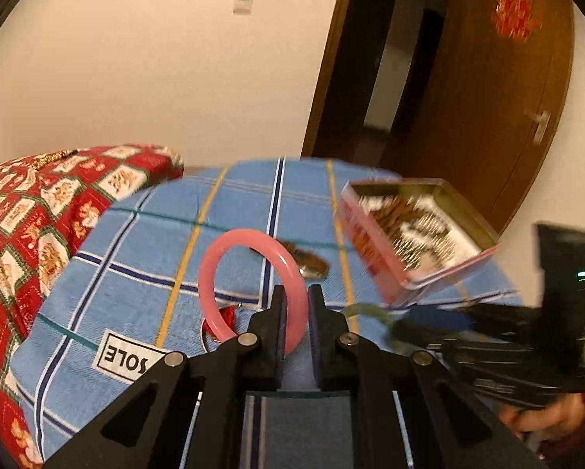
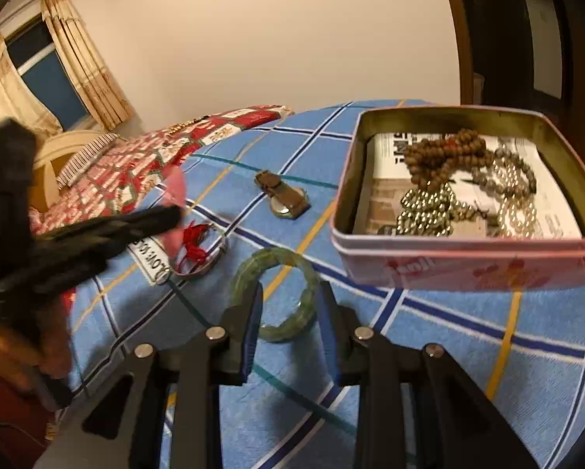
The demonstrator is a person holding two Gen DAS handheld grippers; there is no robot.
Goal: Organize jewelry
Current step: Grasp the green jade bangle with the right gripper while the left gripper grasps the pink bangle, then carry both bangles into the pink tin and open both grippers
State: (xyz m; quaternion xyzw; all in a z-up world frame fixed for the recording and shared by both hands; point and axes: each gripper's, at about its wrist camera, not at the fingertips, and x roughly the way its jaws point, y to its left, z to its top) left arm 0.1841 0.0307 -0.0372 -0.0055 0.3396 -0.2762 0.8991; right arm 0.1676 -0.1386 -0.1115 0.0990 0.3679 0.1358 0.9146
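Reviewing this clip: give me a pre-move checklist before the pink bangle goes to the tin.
1. Left gripper shut on pink bangle: ok.
2. Bangle lifted off the blue cloth: ok.
3. Tin open, with room beside the beads: ok.
4. Right gripper open, astride the green bangle: ok.
5. Path clear of the watch: cannot tell.

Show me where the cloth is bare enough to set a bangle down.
Bare: the cloth in front of the tin, right of the green bangle; also the strip between the watch and the red quilt. Crowded: the middle left, where the silver bangle, green bangle and watch cluster. The tin already holds beads.
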